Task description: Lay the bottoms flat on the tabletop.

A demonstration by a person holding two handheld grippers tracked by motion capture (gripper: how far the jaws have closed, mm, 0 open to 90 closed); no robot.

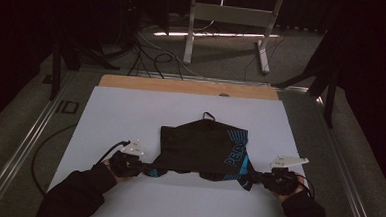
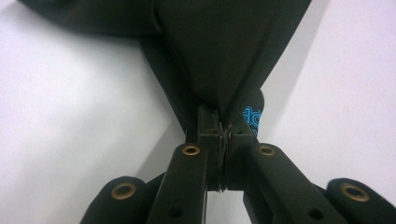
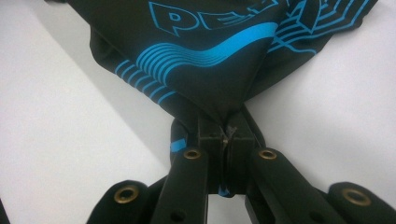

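Black garment (image 1: 204, 146) stretched crosswise on the white board (image 1: 130, 115), its near corners clamped in the left gripper (image 1: 145, 168) and right gripper (image 1: 257, 179), apparently equidistant from its midline.

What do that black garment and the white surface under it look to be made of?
The garment: thin, smooth synthetic knit by the look, with a slight sheen; it bunches into tight folds where the left gripper and right gripper pinch it, and the blue print looks flat and printed on. The white surface: matte and even, perhaps board or laminate; I cannot tell which.
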